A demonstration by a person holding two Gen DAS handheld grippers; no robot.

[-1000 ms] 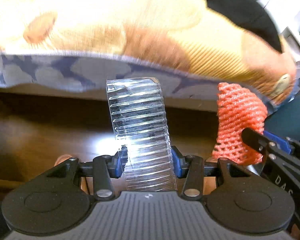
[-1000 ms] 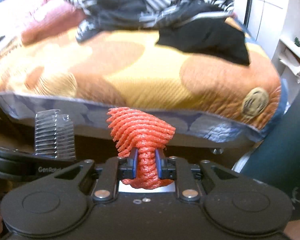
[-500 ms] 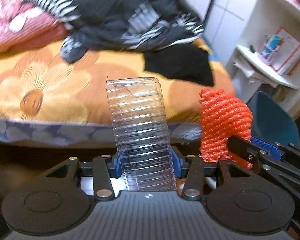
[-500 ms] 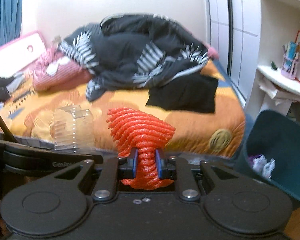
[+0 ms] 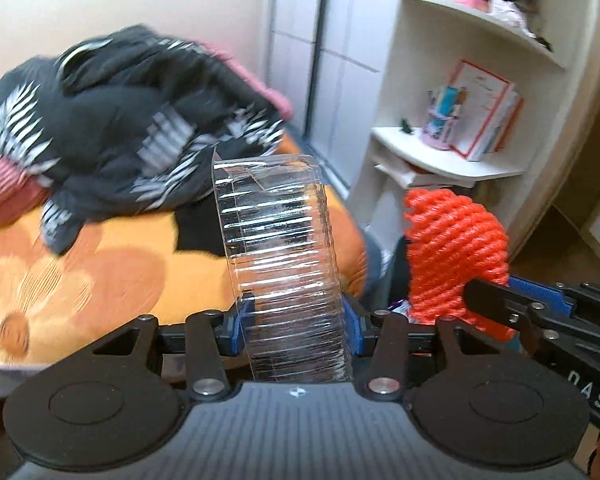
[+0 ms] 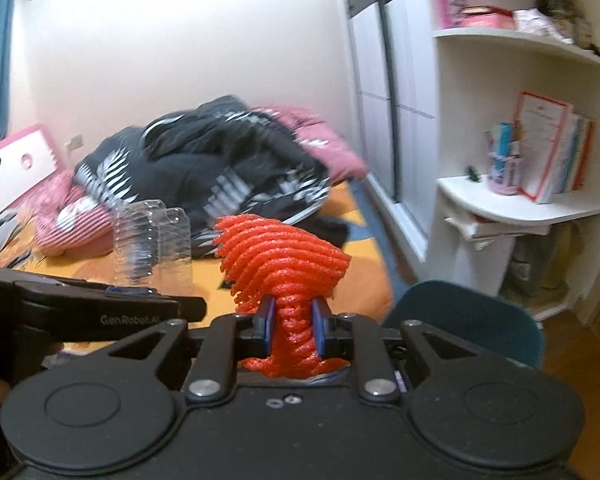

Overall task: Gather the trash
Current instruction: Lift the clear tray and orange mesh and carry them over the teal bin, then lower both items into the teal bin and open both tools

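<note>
A clear ribbed plastic container [image 5: 280, 256] stands upright between the blue pads of my left gripper [image 5: 294, 318], which is shut on its lower part. The same container [image 6: 152, 240] shows at the left of the right wrist view. My right gripper [image 6: 292, 324] is shut on an orange foam fruit net [image 6: 284, 256], pinched at its narrow waist with the wide part fanning out above. That net [image 5: 452, 256] and the right gripper [image 5: 540, 312] appear at the right of the left wrist view. A teal bin [image 6: 472, 320] sits low, just right of the net.
A bed [image 6: 340, 276] with an orange flowered cover carries a heap of black patterned and pink bedding [image 6: 220, 176]. White corner shelves [image 6: 520, 200] with books and a pink cup stand at the right, beside a white wardrobe [image 6: 384, 100]. Wooden floor [image 6: 580, 344] shows beyond the bin.
Both grippers have risen from beside the bed's edge and swung right, each keeping its item. The view now takes in the bedding, wall, shelves and bin.
</note>
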